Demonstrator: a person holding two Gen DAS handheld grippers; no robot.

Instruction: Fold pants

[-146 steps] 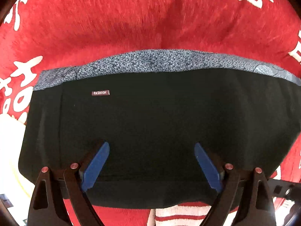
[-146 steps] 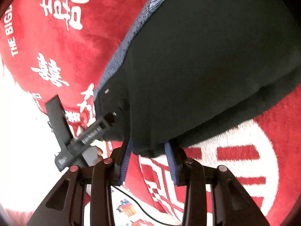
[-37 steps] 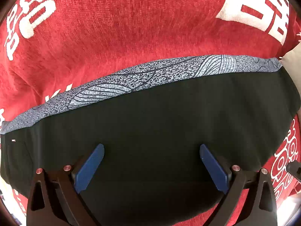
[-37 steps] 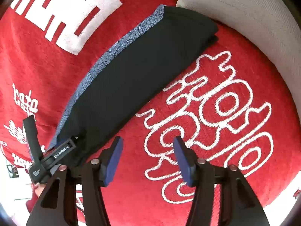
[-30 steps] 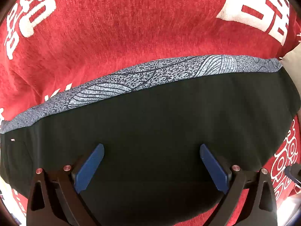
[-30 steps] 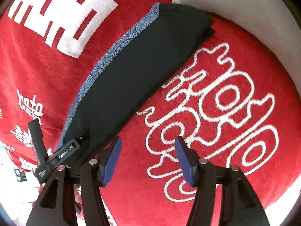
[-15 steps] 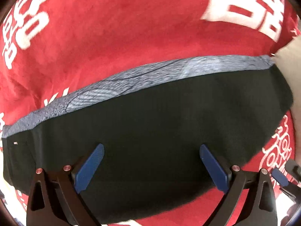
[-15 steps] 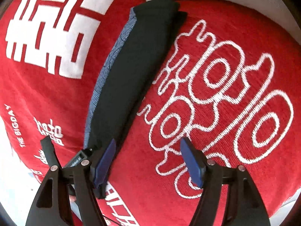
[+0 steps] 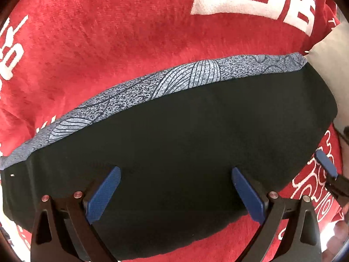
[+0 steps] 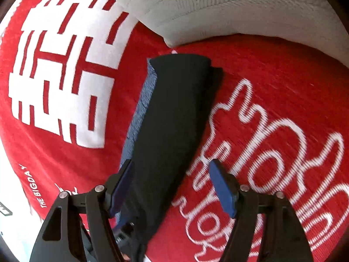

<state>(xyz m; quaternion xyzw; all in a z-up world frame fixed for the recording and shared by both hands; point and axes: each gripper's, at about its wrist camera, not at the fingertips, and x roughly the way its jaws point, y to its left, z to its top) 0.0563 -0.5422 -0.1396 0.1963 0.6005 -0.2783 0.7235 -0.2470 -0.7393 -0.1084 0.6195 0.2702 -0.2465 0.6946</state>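
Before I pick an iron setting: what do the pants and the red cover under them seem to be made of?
The pants look like a matte black knit, smooth and unshiny, with a speckled grey-blue printed band; probably a cotton or synthetic blend, hard to tell. The red cover looks like plush pile, fuzzy and shaded.

Red blanket with white characters, grey-white ribbed cushion

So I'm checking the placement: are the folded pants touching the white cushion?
Cannot tell. In the right wrist view the pants' far end lies right at the white cushion's corner; neither contact nor a gap shows plainly.
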